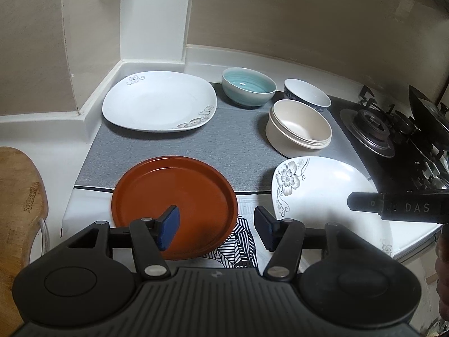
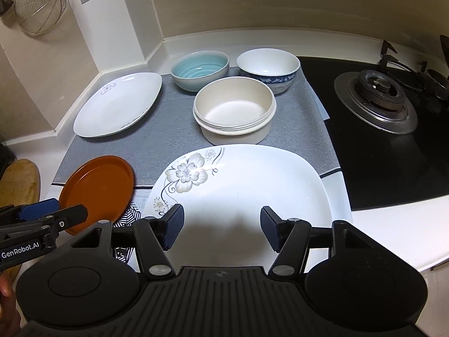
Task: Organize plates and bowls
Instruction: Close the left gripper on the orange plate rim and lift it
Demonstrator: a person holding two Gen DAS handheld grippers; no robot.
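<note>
- Two readable marks: "GenRobot.AI" on the left gripper point(image 2: 42, 219) body, "DAS" on the right gripper point(image 2: 221, 230) body.
- Both jaws stand spread, gripping nothing.
- Left jaws hover over the brown plate point(image 1: 174, 205); right jaws over the near flowered plate point(image 2: 247, 185).
- Behind on the grey mat point(image 1: 224, 146): another flowered plate point(image 1: 158, 101), a cream bowl stack point(image 2: 234, 112), teal bowl point(image 2: 199, 70), blue-patterned bowl point(image 2: 268, 67).
- Gas burner point(image 2: 377, 101) at right.

Both the left tool point(image 1: 216, 226) and right tool point(image 2: 222, 226) angle downward, jaws apart.
</note>
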